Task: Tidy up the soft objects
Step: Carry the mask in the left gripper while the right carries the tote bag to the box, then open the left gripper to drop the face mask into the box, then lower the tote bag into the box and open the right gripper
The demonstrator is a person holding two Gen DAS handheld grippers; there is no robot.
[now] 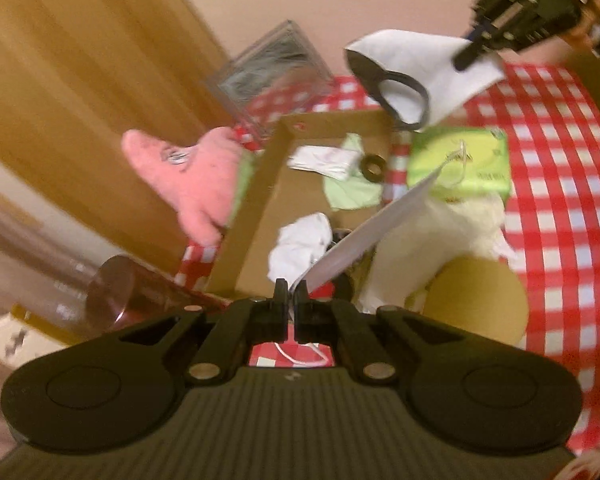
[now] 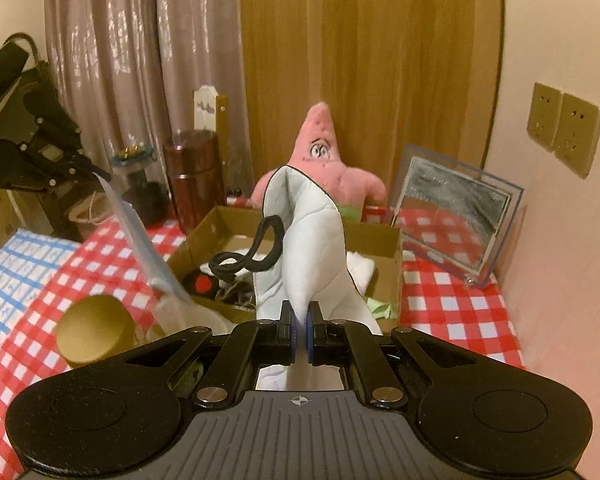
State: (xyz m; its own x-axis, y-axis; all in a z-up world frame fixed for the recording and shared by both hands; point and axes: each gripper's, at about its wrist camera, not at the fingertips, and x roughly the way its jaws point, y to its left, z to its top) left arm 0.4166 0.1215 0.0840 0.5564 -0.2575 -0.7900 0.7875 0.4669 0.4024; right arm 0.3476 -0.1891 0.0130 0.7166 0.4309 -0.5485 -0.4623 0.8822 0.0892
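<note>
My left gripper (image 1: 291, 286) is shut on the edge of a thin pale blue face mask (image 1: 372, 228), which stretches away from the pads above the table. From the right wrist view the same mask (image 2: 140, 240) hangs down from the left gripper (image 2: 98, 174). My right gripper (image 2: 300, 312) is shut on a white padded cloth with black edging and a black loop (image 2: 312, 240). It holds the cloth (image 1: 412, 64) in the air over the far end of the open cardboard box (image 2: 384, 240). Behind the box sits a pink star plush (image 2: 320, 152).
The box (image 1: 252, 208) holds white and green cloths and a black ring. Beside it lie a green tissue pack (image 1: 460, 160) and a yellow-lidded jar (image 2: 92, 328). A clear acrylic frame (image 2: 456, 216) leans at the wall. A brown canister (image 2: 194, 176) stands by the curtains.
</note>
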